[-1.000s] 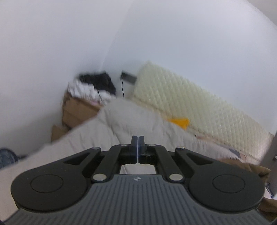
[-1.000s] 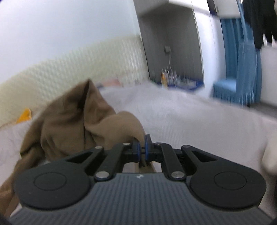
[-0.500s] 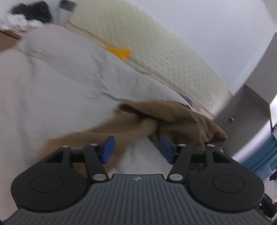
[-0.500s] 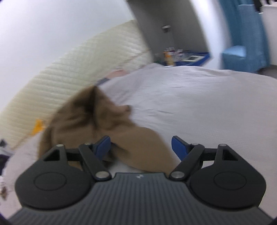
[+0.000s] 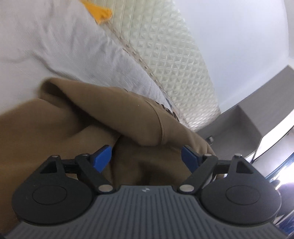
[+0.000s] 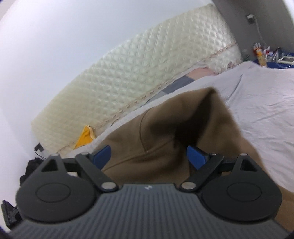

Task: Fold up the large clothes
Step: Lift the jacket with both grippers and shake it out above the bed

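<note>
Your bed point(image 5: 60, 47) fills the scene, its pale grey cover point(image 6: 262, 103) rumpled; in the left wrist view it runs from 9 o'clock up to 12. Along its far edge stands a cream quilted mattress point(image 6: 139, 73), propped against the white wall point(image 5: 238, 36); in the right wrist view it sweeps from 9 o'clock to 1 o'clock.

The brown garment point(image 5: 128, 117) lies bunched on the cover, heaped in loose folds with a seam showing. In the right wrist view point(image 6: 165, 139) it rises to a peak near the centre and spreads down toward 5 o'clock, under the tool body.

Your left gripper point(image 5: 146, 156) has its jaws opening. The blue pads point(image 5: 102, 156) stand wide apart, with brown cloth lying between them and neither pad pressing on it. Your right gripper point(image 6: 148, 157) is the same: jaws opening, cloth heaped between the blue pads point(image 6: 195, 159), nothing pinched.

A small yellow cloth point(image 6: 84, 137) sits at the bed's edge against the mattress, at 8 o'clock in the right wrist view and at 11 o'clock in the left point(image 5: 102, 12). Small bottles point(image 6: 261, 55) cluster at 2 o'clock, too blurred to identify.
</note>
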`<action>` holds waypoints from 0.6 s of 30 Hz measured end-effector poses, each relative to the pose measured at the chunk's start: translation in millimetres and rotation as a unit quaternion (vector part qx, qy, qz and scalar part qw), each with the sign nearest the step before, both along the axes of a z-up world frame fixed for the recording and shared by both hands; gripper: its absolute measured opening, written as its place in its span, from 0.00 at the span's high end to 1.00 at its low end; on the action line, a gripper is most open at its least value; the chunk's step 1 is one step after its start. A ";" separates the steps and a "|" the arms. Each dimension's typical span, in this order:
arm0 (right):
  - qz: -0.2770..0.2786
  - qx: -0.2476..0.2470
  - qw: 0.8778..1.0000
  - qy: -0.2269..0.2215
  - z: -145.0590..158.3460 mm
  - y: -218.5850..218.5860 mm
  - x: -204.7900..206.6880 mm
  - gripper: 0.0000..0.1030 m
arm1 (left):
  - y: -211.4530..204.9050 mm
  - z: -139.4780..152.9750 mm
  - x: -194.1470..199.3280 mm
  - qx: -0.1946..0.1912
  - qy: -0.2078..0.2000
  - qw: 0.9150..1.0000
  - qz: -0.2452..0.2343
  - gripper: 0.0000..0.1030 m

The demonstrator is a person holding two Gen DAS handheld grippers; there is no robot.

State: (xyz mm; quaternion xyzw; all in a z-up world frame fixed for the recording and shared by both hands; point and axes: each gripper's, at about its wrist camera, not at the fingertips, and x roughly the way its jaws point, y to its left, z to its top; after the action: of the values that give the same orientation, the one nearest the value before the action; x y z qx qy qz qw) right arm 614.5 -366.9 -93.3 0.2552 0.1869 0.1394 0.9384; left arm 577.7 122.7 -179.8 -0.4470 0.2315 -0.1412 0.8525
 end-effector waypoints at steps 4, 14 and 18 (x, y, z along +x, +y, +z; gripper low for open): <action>0.005 0.042 0.999 0.008 -9.8 -4.8 39.5 0.11 | -10.4 -19.4 47.4 -0.040 -0.005 0.999 -0.023 0.15; 0.009 0.134 0.989 0.056 -22.3 -0.3 92.2 0.09 | -18.6 -38.8 100.5 -0.137 0.025 0.990 0.002 0.16; 0.017 0.122 0.989 0.082 -24.8 12.9 94.9 0.41 | -14.2 -35.4 103.3 -0.138 0.059 0.989 0.016 0.49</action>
State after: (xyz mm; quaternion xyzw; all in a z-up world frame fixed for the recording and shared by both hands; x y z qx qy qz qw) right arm 709.4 -354.1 -118.1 0.3753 0.2492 0.1560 0.8790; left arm 680.9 108.5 -215.2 -0.5714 0.2530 -0.1313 0.7696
